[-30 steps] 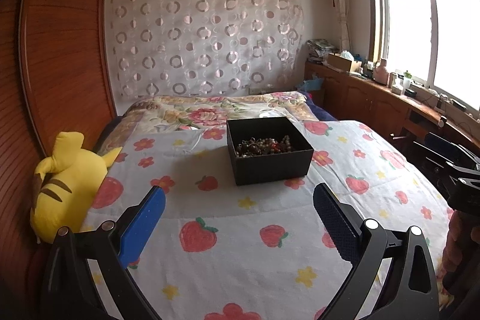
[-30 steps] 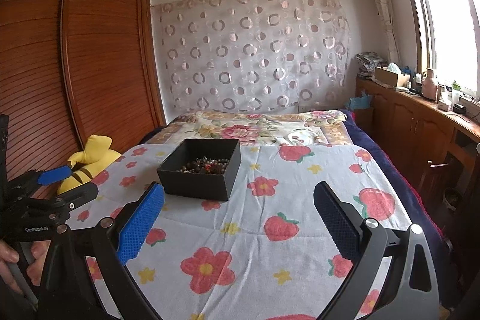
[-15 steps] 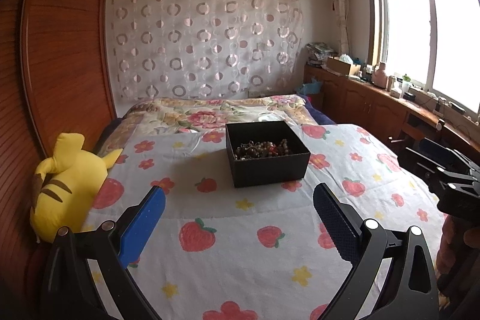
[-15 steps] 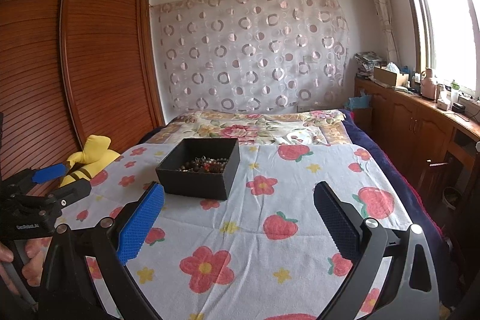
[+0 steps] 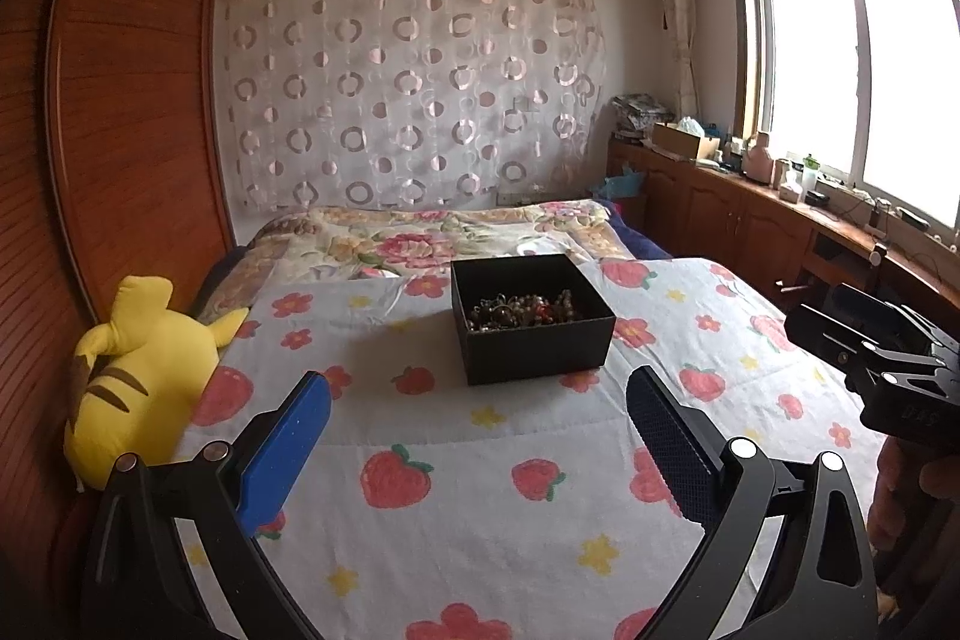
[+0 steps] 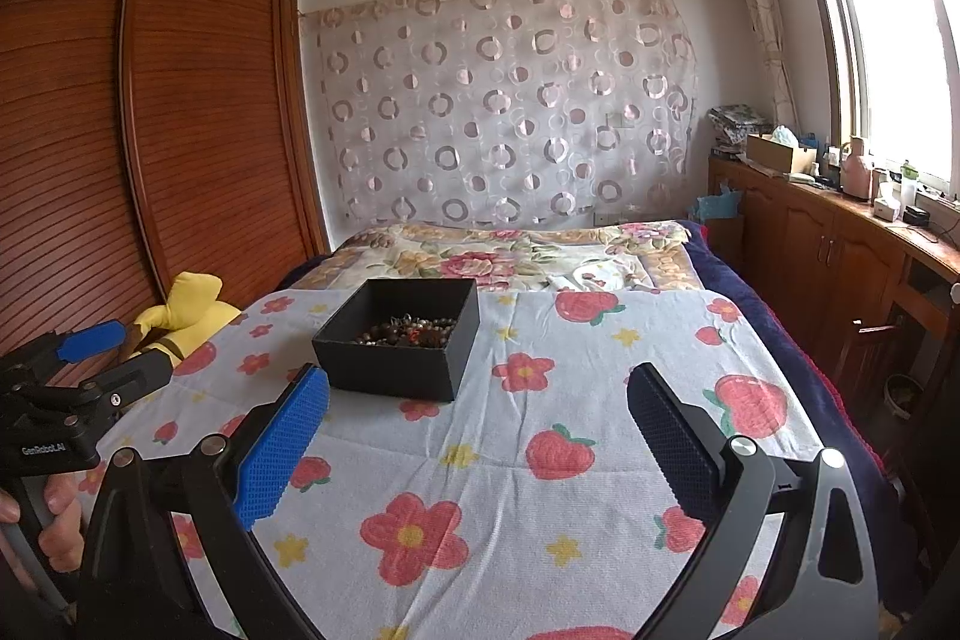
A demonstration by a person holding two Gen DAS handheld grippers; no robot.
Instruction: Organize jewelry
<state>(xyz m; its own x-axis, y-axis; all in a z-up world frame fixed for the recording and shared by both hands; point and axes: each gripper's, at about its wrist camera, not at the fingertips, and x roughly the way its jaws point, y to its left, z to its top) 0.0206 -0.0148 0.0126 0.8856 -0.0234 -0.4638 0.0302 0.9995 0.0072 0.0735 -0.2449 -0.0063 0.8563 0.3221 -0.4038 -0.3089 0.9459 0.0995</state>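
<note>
The black box [image 5: 531,319] is sitting on the flowered bedspread [image 5: 480,490], with a tangle of beaded jewelry [image 5: 521,307] lying in its bottom. From the left gripper [image 5: 477,421] the box is lying ahead at about 12 o'clock, just right of centre; from the right gripper [image 6: 477,418] it is lying at about 11 o'clock. Both grippers are hovering with fingers spread wide and holding nothing. The left one looks slightly better lined up, so it is probably the one to reach in.
</note>
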